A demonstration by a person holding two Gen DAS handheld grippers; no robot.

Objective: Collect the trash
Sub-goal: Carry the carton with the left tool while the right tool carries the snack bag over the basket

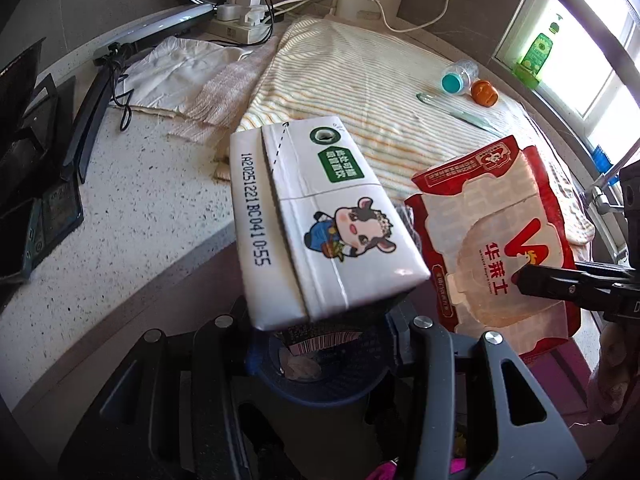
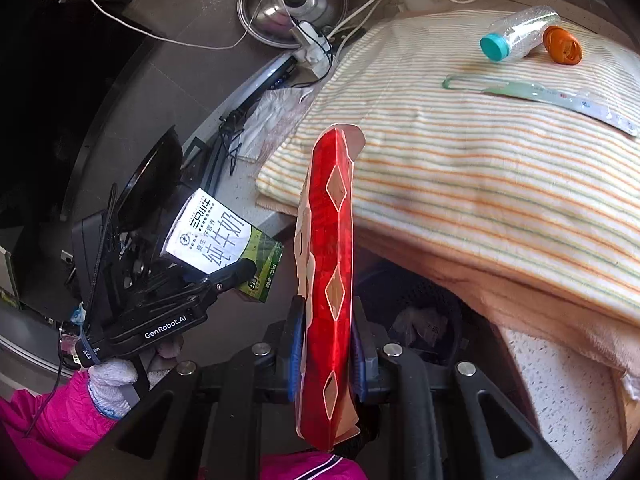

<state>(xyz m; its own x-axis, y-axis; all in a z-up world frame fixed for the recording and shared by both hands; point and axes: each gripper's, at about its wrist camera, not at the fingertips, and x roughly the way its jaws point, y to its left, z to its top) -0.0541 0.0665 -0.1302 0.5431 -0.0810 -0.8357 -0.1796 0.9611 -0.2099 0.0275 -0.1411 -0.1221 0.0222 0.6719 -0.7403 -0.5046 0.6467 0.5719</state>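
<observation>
The left gripper clamps one milk carton, its long axis running away from the camera, straw-hole end far, above a dark bin. The right gripper pinches one flattened red box on edge, long axis pointing away and up. On the striped towel lie one bottle, one orange cap and one green tube.

Bottle and small jar lie side by side on the towel, ruler just before them
</observation>
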